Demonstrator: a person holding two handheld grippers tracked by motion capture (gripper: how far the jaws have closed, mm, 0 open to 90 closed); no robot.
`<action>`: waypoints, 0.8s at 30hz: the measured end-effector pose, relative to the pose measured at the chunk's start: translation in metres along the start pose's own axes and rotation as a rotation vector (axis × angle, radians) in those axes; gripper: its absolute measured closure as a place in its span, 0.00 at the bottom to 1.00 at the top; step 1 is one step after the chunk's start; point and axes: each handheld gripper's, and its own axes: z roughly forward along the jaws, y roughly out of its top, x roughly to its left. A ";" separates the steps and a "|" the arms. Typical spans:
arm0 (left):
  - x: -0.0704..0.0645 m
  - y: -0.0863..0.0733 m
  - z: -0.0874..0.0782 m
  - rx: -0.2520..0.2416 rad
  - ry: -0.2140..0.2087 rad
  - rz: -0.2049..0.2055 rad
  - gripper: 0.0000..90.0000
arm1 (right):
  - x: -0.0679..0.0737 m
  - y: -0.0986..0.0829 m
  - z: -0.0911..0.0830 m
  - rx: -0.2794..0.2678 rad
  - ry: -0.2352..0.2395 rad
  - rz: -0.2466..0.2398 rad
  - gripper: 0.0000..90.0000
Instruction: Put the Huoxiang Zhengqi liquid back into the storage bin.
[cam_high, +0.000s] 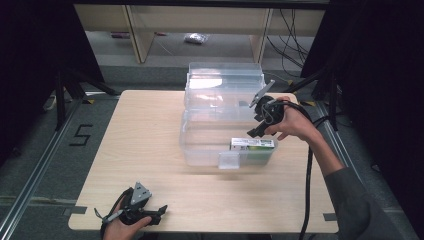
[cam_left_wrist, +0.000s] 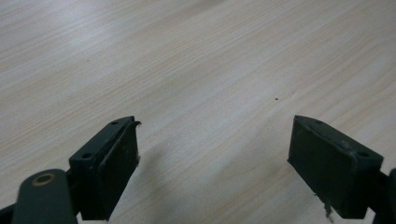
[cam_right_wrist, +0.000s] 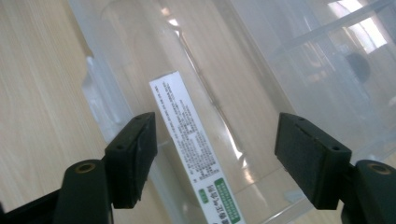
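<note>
I am holding my right gripper, fingers open and empty, above the box lying in the bin; my left gripper, open, is resting near on the worktop.

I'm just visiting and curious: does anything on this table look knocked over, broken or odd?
Nothing stands out. The clear plastic bin sits upright on the table with a small white-and-green box lying flat inside. Both grippers, left and right, are open and empty.
</note>
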 end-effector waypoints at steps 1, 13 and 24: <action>0.000 0.000 0.000 0.001 -0.001 -0.004 0.17 | 0.002 -0.002 -0.001 -0.009 -0.003 0.025 0.33; 0.000 0.000 0.001 -0.007 0.002 -0.019 0.17 | 0.020 -0.022 -0.008 -0.169 -0.037 0.104 0.30; 0.002 0.000 0.000 -0.002 0.002 0.002 0.17 | 0.037 -0.048 -0.025 -0.299 -0.074 0.155 0.28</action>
